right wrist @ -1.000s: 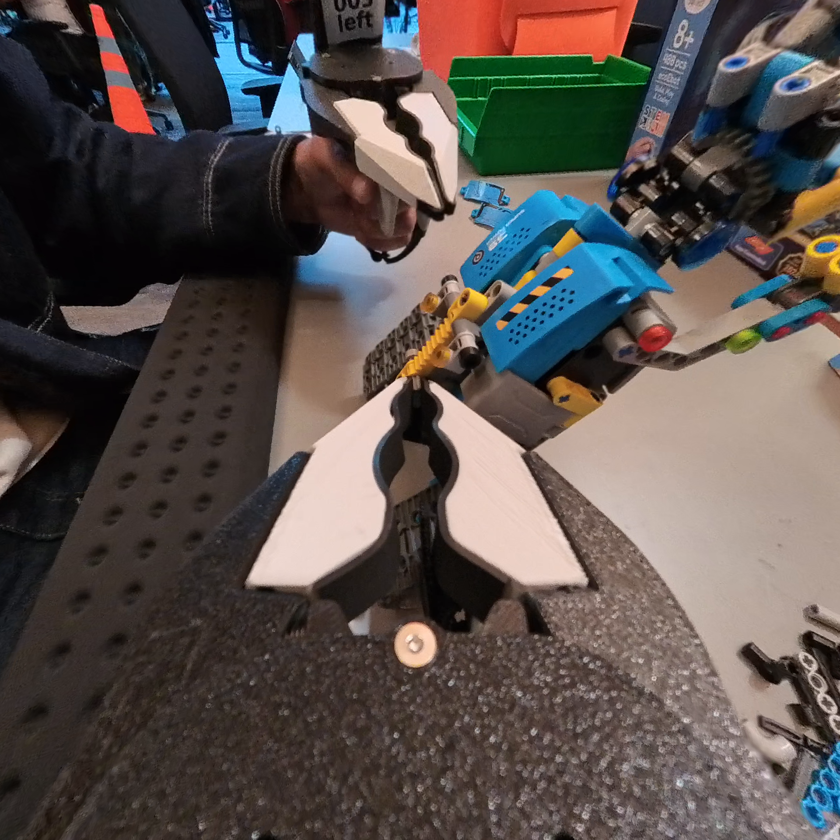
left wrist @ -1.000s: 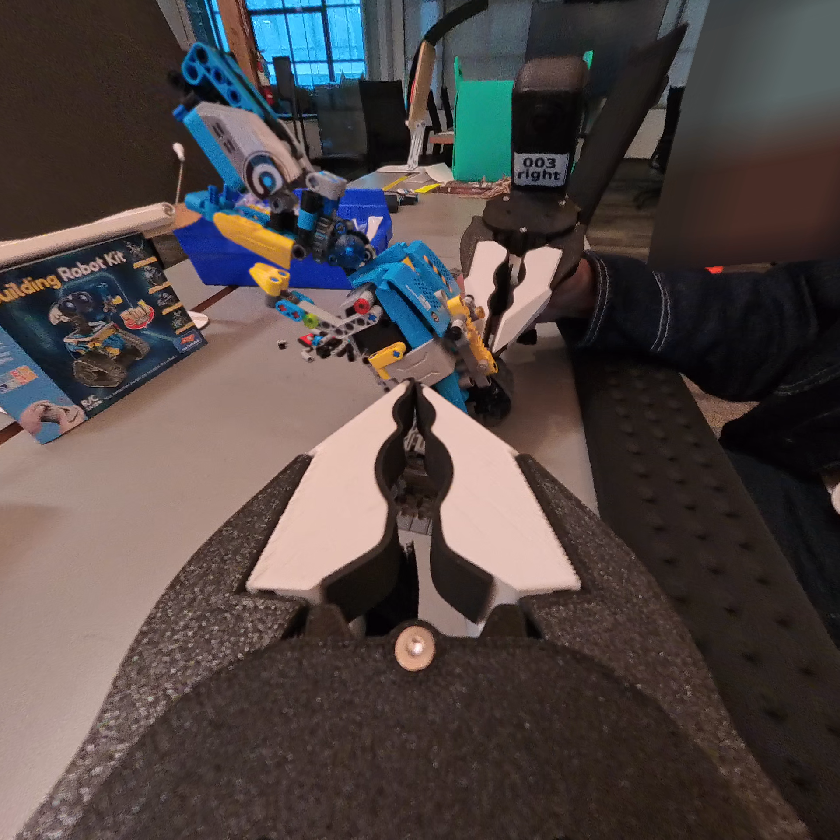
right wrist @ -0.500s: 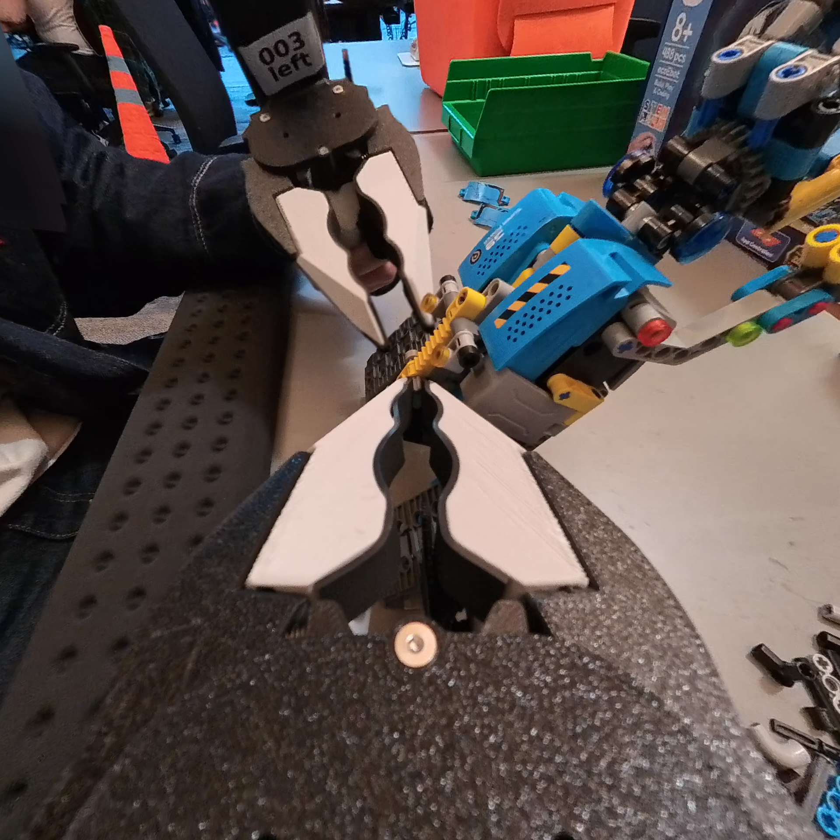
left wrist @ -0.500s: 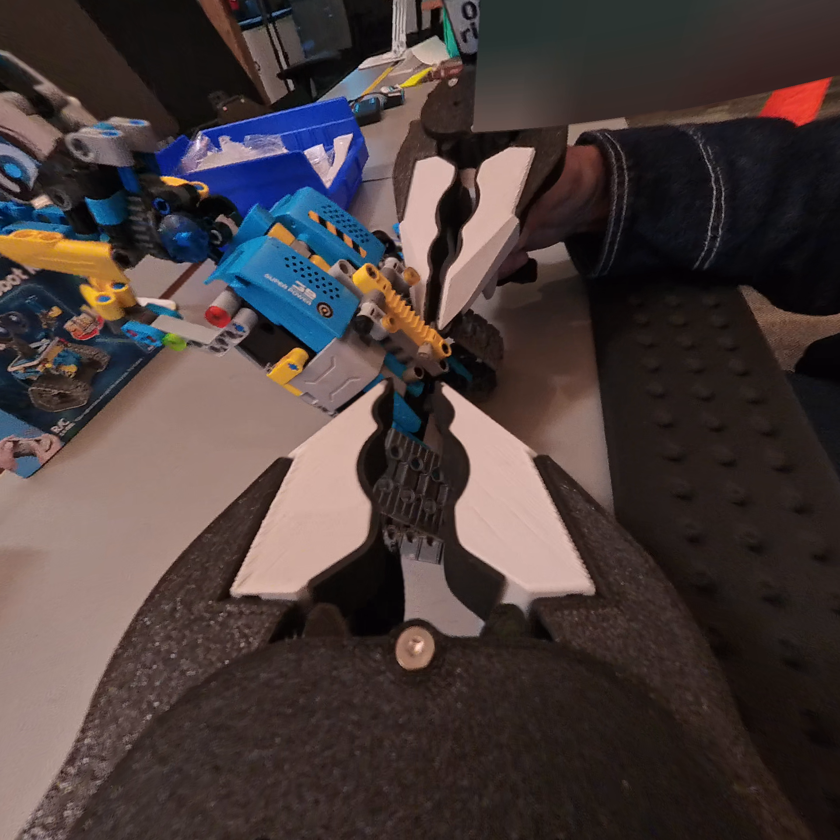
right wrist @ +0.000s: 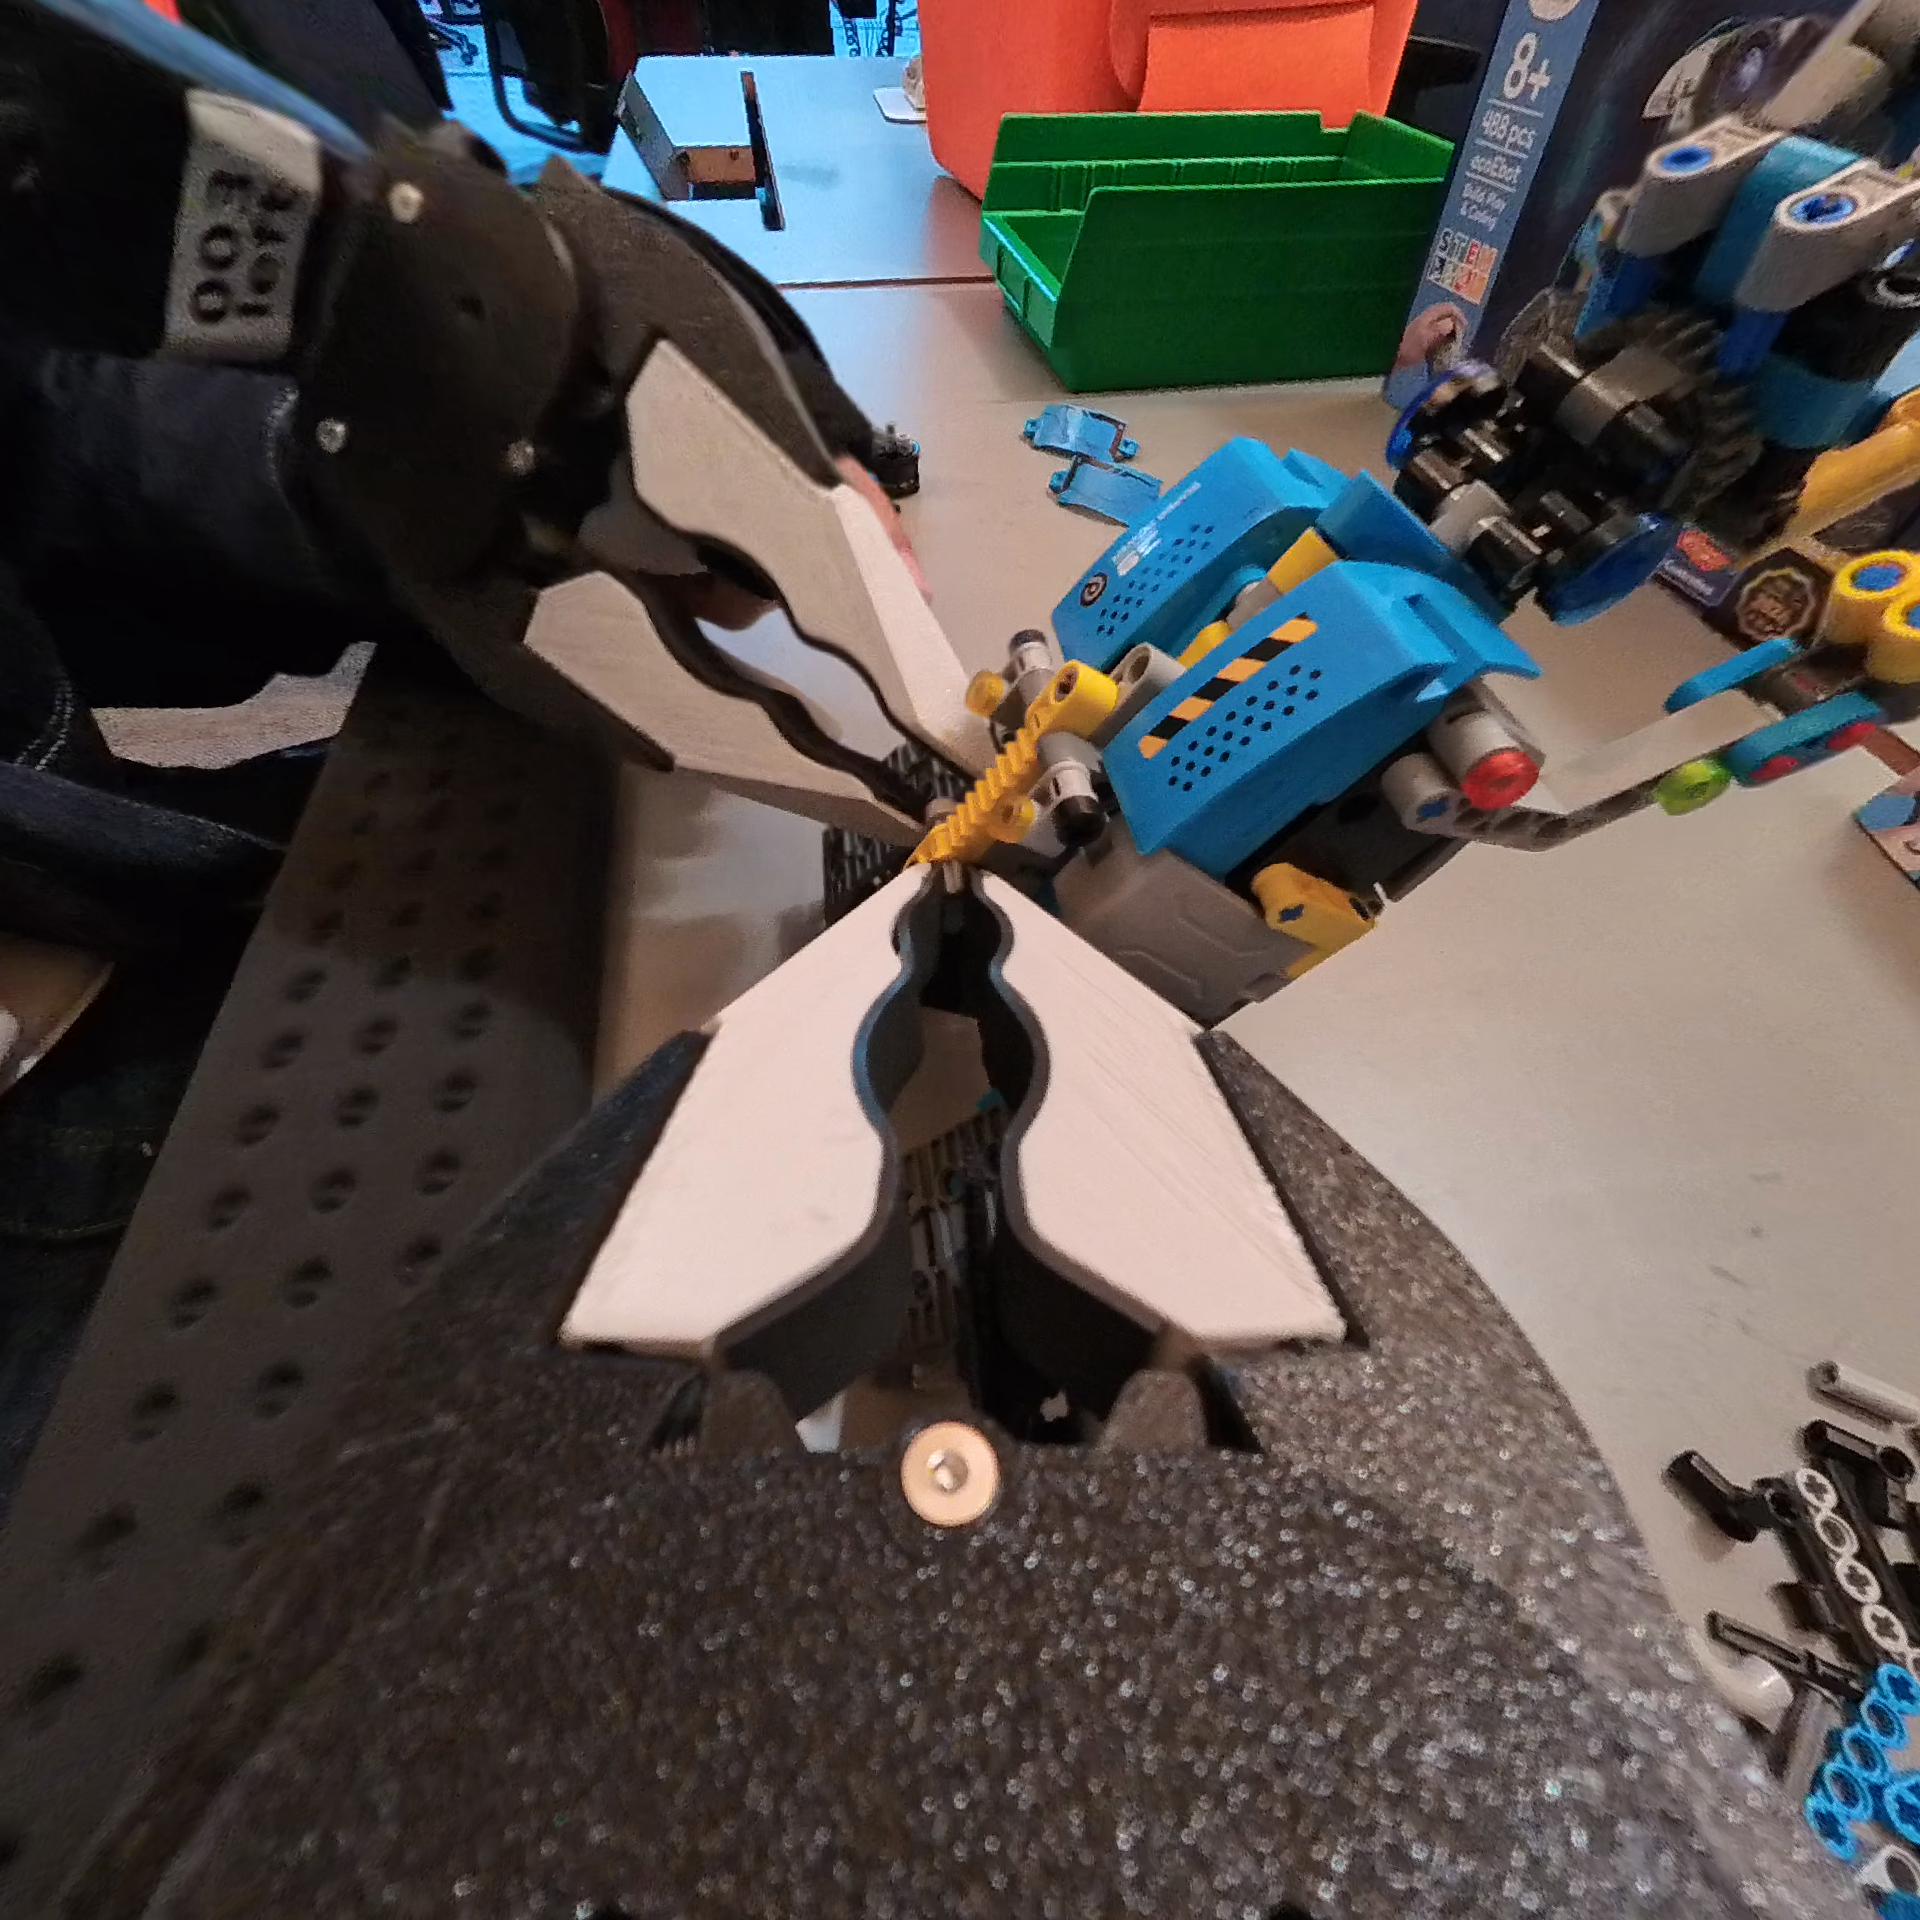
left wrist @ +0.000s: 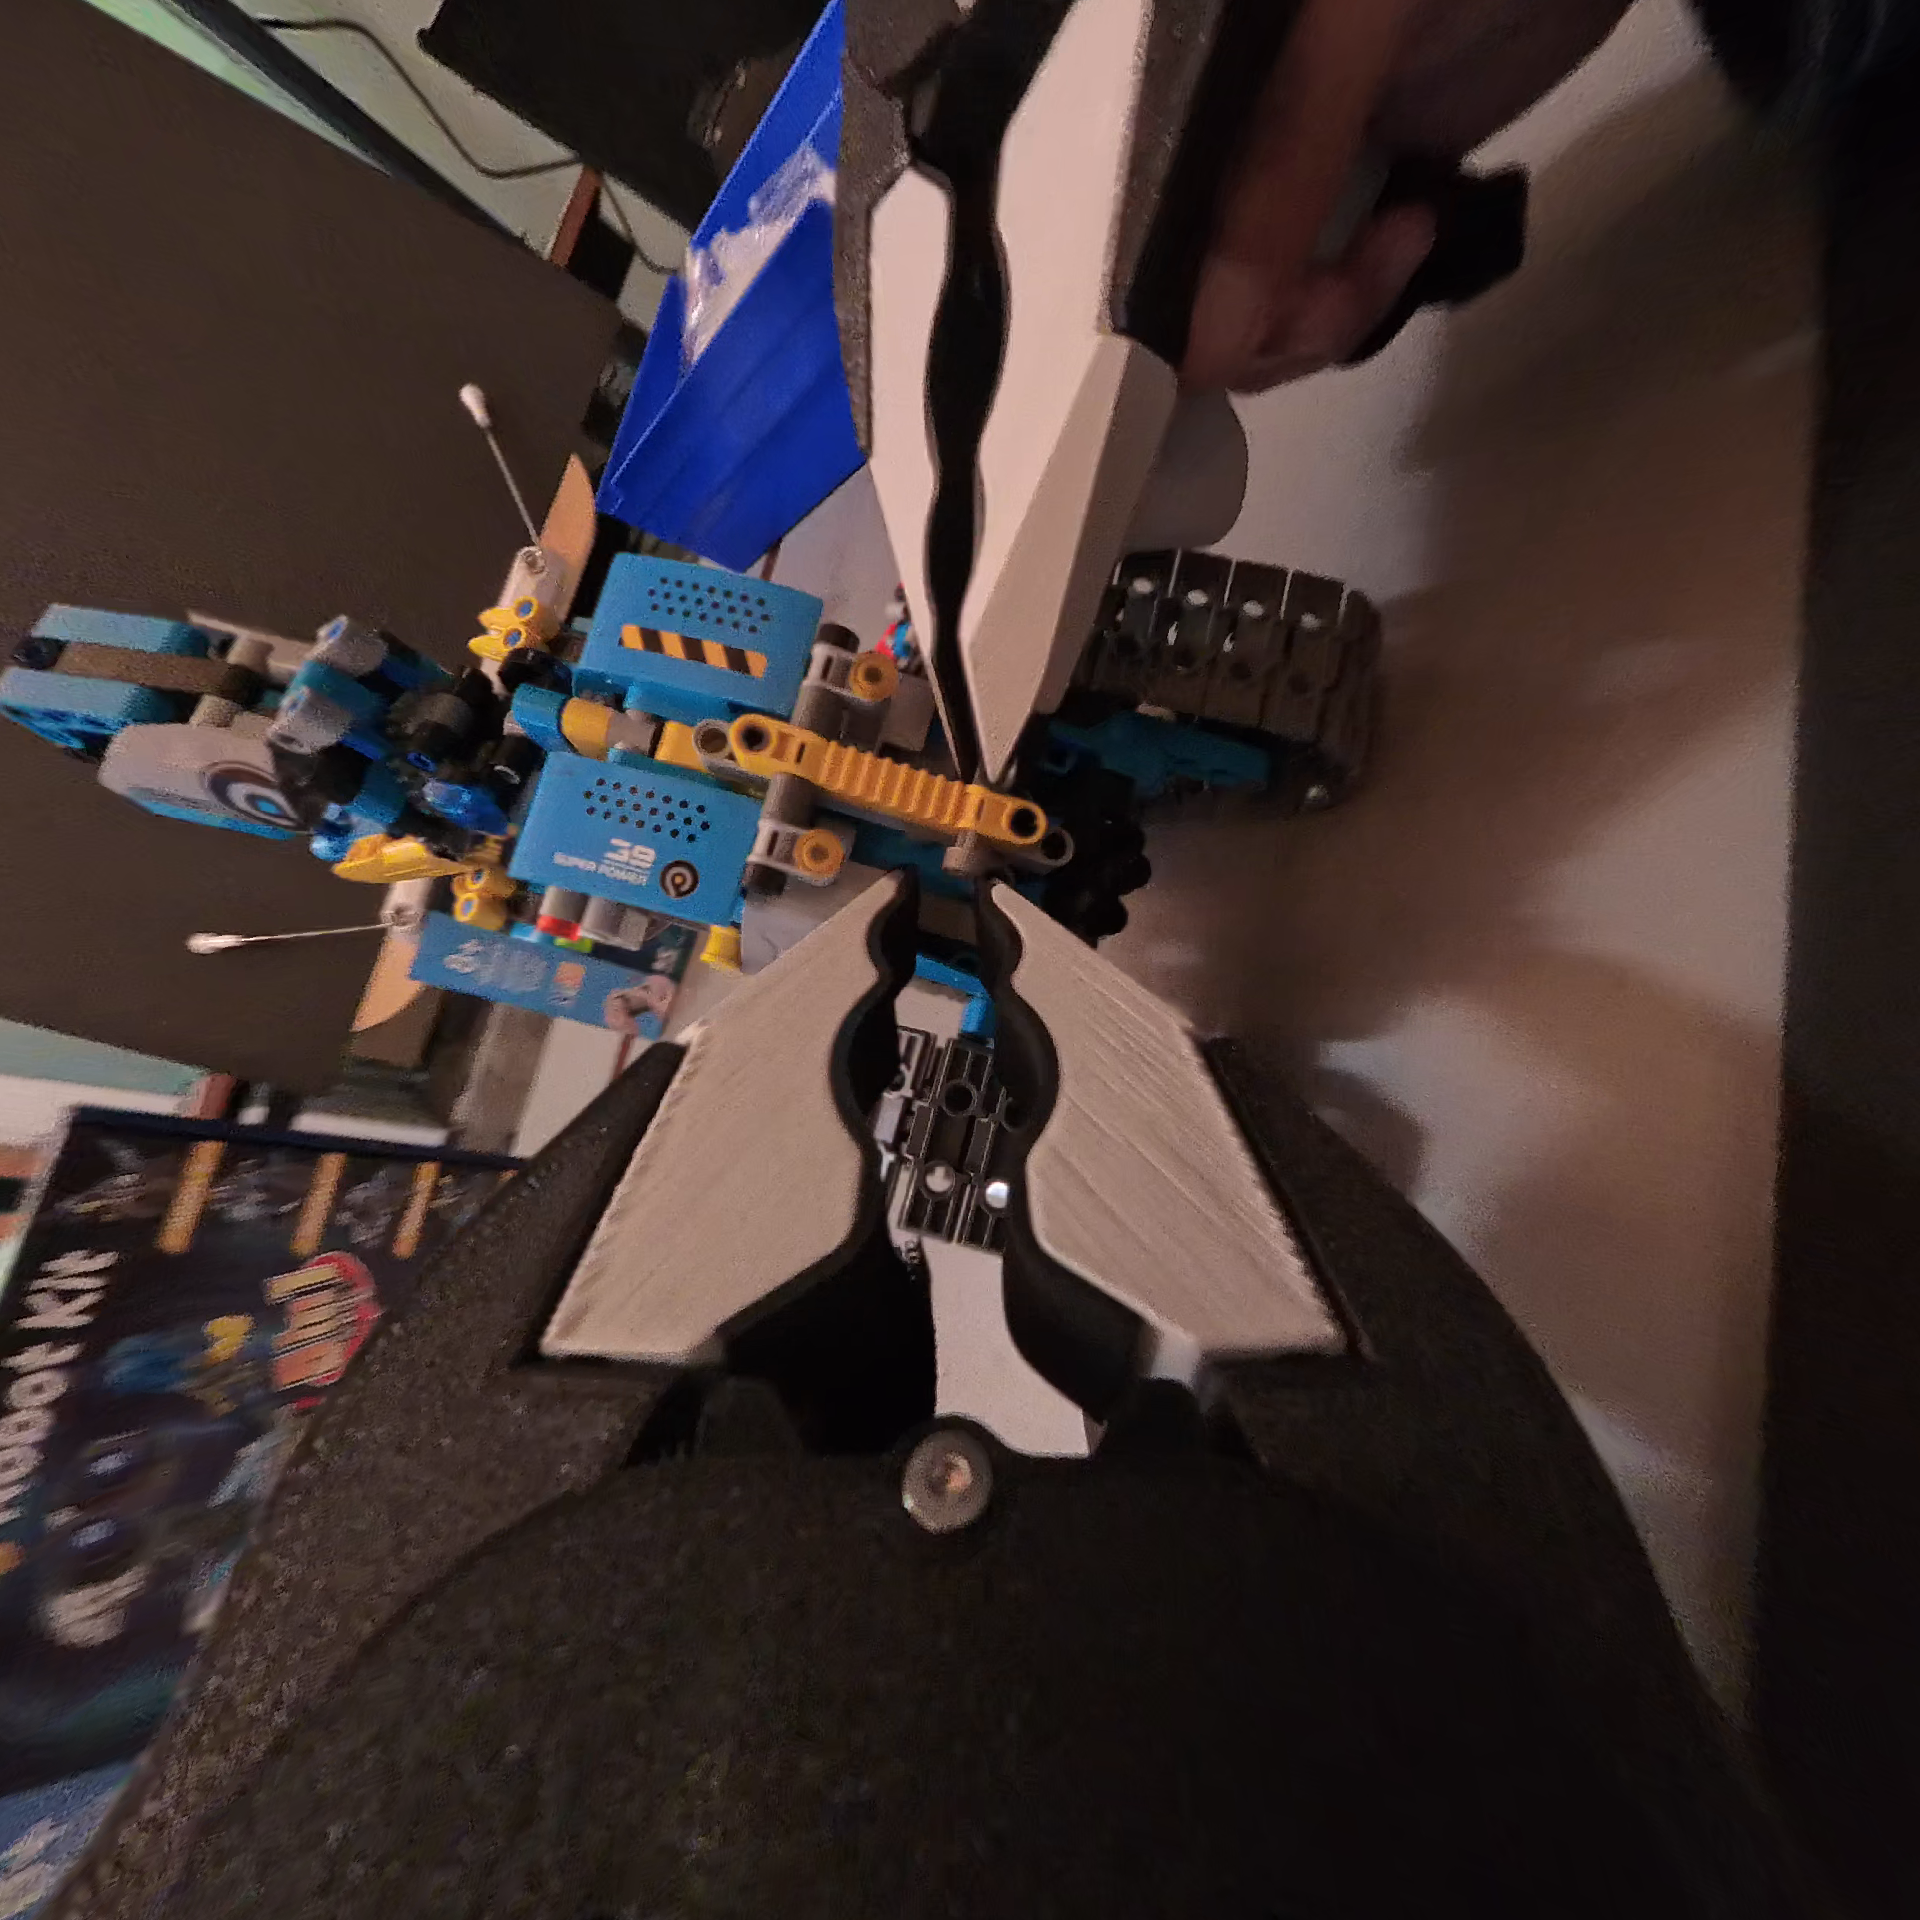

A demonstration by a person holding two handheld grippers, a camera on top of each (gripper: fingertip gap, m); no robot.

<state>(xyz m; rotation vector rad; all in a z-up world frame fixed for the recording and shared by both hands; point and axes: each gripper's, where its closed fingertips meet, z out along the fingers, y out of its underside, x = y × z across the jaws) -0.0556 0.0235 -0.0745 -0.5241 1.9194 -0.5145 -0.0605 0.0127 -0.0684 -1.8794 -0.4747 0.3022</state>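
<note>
A blue, grey and yellow brick-built robot (right wrist: 1247, 727) with black tracks is seen lying on the pale counter (right wrist: 1507, 1143), near its edge beside a black perforated mat (right wrist: 312, 1039).

The left gripper (left wrist: 948, 894) is seen with a narrow gap between its tips, set against the robot's rear just under the yellow toothed rack (left wrist: 883, 779); a black track section (left wrist: 956, 1143) shows between its fingers, but whether it is clamped cannot be told. In the right wrist view the same gripper (right wrist: 935, 790) is seen coming in from the left, slightly parted, its tips at the rack (right wrist: 987, 800).

The right gripper (right wrist: 951, 883) is nearly closed, its tips meeting at the lower end of the rack, where a small grey pin appears to be nipped; this is not certain. In the left wrist view it (left wrist: 971, 764) is seen pointing down onto the rack, with the hand (left wrist: 1299, 260) blurred behind it.

A green bin (right wrist: 1195, 281) and a kit box (right wrist: 1507, 187) stand beyond the robot, and loose black and blue parts (right wrist: 1839, 1558) lie at the right. A blue bin (left wrist: 748, 395) is seen behind the robot.
</note>
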